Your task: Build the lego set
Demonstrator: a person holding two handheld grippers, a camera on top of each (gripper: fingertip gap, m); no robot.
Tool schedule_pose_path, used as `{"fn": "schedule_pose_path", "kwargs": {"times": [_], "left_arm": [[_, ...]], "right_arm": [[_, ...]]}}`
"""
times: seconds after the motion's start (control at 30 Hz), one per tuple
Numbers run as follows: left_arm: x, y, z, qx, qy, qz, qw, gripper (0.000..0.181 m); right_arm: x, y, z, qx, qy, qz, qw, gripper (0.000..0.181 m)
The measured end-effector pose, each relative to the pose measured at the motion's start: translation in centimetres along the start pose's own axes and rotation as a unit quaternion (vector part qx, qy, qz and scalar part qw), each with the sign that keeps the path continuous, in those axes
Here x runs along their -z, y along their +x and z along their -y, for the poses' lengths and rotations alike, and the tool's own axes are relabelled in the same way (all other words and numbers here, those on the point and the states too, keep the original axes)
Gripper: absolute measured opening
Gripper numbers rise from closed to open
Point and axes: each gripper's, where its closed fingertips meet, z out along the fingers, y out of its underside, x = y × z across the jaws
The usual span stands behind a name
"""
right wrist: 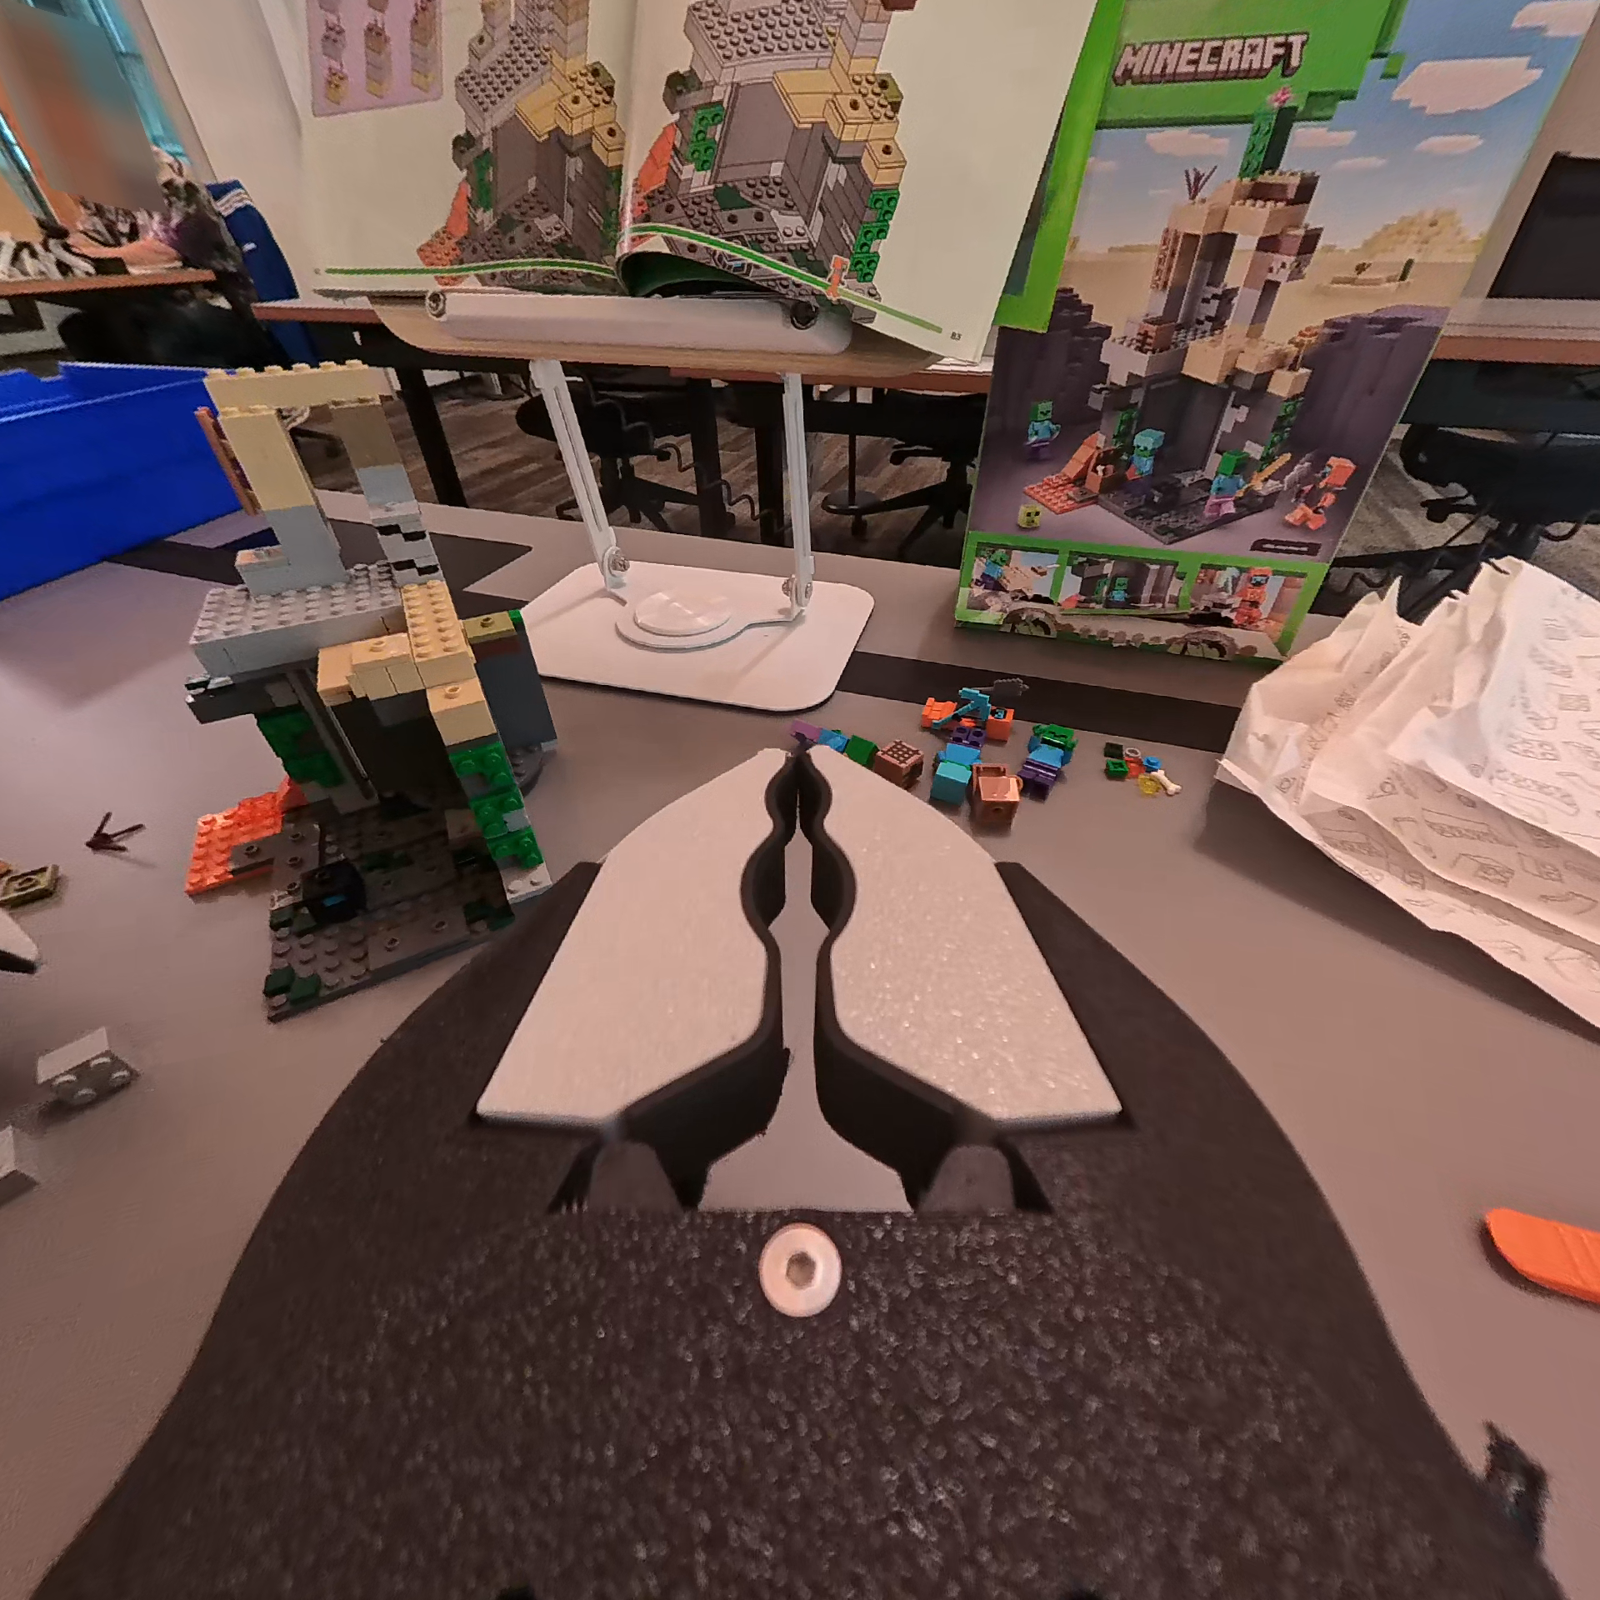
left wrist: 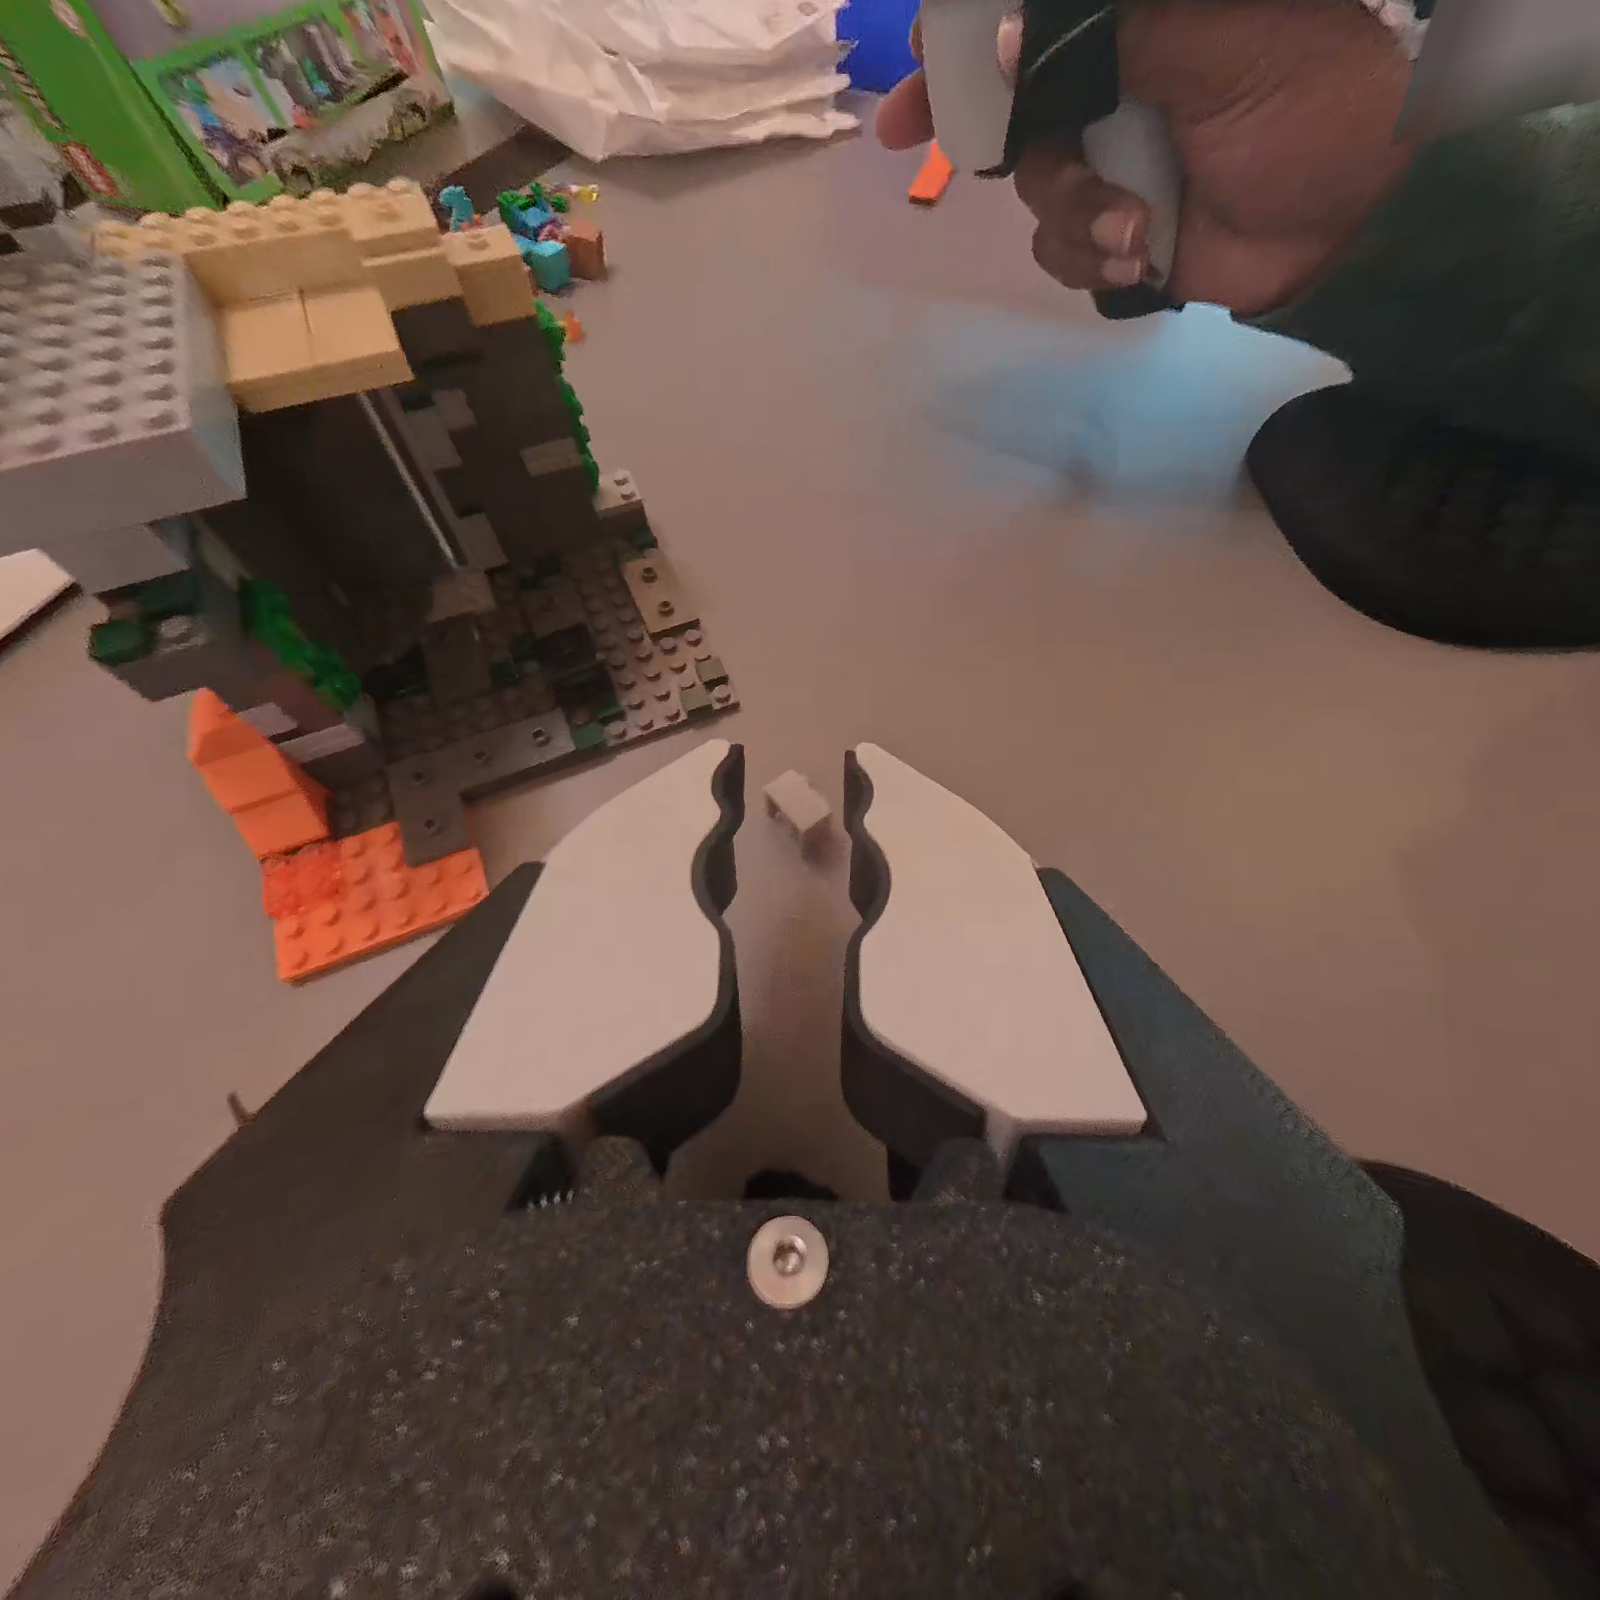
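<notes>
One grey brick (left wrist: 798, 809) lies btwn spread left hand-held gripper (left wrist: 794, 762) tips, untouched.

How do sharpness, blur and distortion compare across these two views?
Left wrist view: motion-smeared at the lego build and hand; the small grey brick is fairly sharp. Right wrist view: crisp, with fisheye bending of the set box.
</notes>
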Motion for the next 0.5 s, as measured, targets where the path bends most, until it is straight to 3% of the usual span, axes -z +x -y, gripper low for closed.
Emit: {"fn": "schedule_pose_path", "kwargs": {"times": [0.3, 0.5], "left_arm": [[-1.9, -0.5, -2.0, 0.06, -0.09, 0.009, 0.994, 0.019], [-1.8, -0.7, -2.1, 0.126, -0.087, 0.0, 0.988, 0.013]], "right_arm": [[-0.6, -0.7, -0.2, 0.011, -0.006, 0.007, 1.0, 0.0], [-0.6, -1.6, -0.2, 0.024, -0.009, 0.02, 0.999, 0.0]]}}
